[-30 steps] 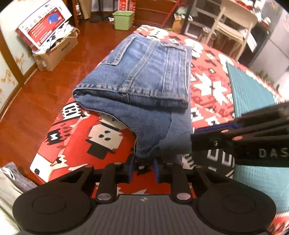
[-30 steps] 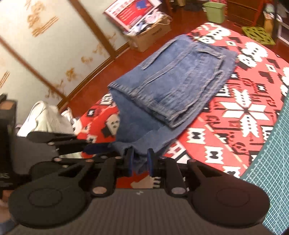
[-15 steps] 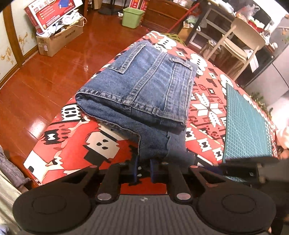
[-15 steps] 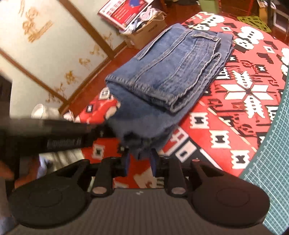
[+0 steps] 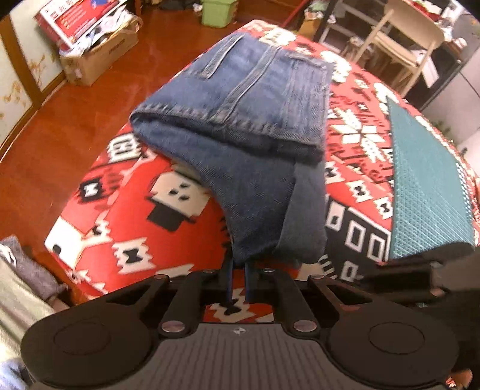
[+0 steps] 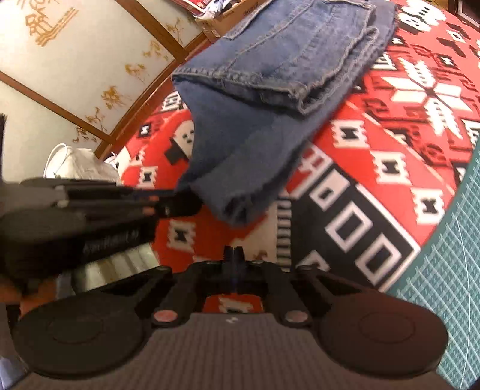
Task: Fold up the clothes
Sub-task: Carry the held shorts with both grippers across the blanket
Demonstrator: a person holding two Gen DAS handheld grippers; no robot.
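The left gripper (image 5: 238, 280) is pinching the hanging near end of the jeans (image 5: 240, 126). The right gripper (image 6: 234, 264) is sitting clenched on nothing, the denim lying apart at its 12 o'clock. The jeans are resting folded on the red patterned cloth (image 5: 126, 210). At 10 o'clock, a cardboard box (image 5: 99, 57) is holding papers; at 12, a green bin (image 5: 217, 12) is standing, its contents hidden.

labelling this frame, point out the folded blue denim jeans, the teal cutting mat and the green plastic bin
folded blue denim jeans (image 5: 258, 99): left wrist view, on the top folded layer.
teal cutting mat (image 5: 426, 186): left wrist view, on its gridded surface.
green plastic bin (image 5: 217, 13): left wrist view, on its front wall.
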